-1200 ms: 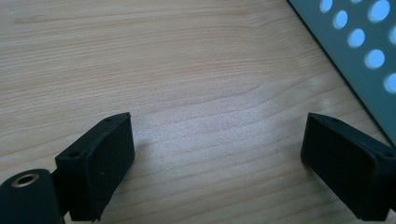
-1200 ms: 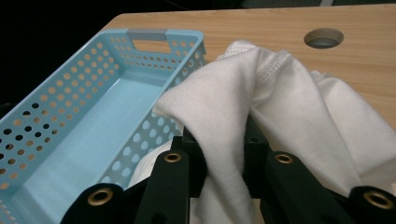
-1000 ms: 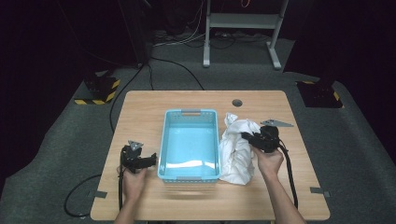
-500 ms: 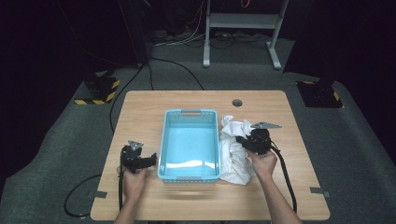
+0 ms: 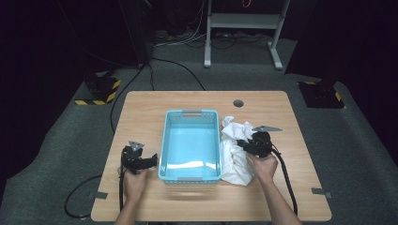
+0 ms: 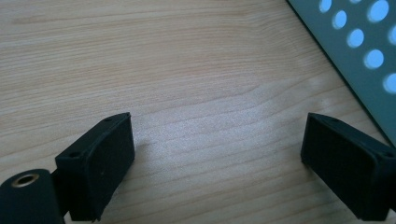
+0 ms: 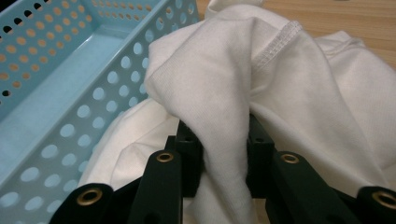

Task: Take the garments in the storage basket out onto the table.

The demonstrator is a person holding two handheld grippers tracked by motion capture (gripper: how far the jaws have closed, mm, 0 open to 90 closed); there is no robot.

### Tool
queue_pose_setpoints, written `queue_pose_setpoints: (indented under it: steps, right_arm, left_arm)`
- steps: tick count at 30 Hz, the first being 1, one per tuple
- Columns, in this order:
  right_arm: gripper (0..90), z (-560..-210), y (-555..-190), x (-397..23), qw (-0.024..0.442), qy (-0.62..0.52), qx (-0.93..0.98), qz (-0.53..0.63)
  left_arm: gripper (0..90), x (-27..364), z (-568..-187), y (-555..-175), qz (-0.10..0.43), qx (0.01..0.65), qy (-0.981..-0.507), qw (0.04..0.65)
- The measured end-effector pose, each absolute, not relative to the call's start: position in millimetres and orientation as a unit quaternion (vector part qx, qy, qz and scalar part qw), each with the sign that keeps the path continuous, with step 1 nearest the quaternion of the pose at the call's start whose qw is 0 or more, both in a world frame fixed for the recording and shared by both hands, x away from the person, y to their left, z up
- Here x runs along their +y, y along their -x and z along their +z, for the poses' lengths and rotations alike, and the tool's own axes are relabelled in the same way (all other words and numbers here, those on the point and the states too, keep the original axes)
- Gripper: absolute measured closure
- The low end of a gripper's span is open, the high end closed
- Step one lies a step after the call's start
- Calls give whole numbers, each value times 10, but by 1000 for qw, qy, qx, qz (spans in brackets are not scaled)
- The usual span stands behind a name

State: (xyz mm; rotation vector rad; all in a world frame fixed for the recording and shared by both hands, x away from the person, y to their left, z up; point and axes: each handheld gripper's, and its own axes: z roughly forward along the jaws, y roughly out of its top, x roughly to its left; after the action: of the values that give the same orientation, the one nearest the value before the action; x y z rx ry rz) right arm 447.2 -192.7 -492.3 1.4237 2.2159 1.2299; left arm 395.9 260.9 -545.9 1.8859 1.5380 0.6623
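Observation:
A crumpled white cloth (image 5: 233,161) lies on the wooden table (image 5: 141,108) against the right side of a light blue perforated basket (image 5: 190,114). My right gripper (image 5: 244,144) sits low on the heap, pointing towards the basket. In the right gripper view a raised fold of the cloth (image 7: 299,84) is pinched between its pads (image 7: 219,135); the jaws have just been opening a little, with the fold still between them. My left gripper (image 5: 155,161) rests left of the basket. Its jaws stand open over bare wood (image 6: 217,158), with the basket wall (image 6: 364,46) just beyond one of them.
The basket (image 7: 56,88) holds nothing. A round cable hole (image 5: 238,102) lies near the table's far edge. Cables trail from both grippers over the near edge. A metal stand (image 5: 244,21) is on the floor behind the table.
My right gripper has moved left and down onto the cloth heap, still holding the fold. The left gripper has stayed where it was.

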Motion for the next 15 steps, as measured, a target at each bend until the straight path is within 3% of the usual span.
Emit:
queue_pose_setpoints:
  steps: [15]
  right_arm:
    - [591, -5022, -4463, -1938, 109, -497, 754, 415]
  left_arm:
    - [98, 2610, -5458, -3959, 250, 581, -712, 305]
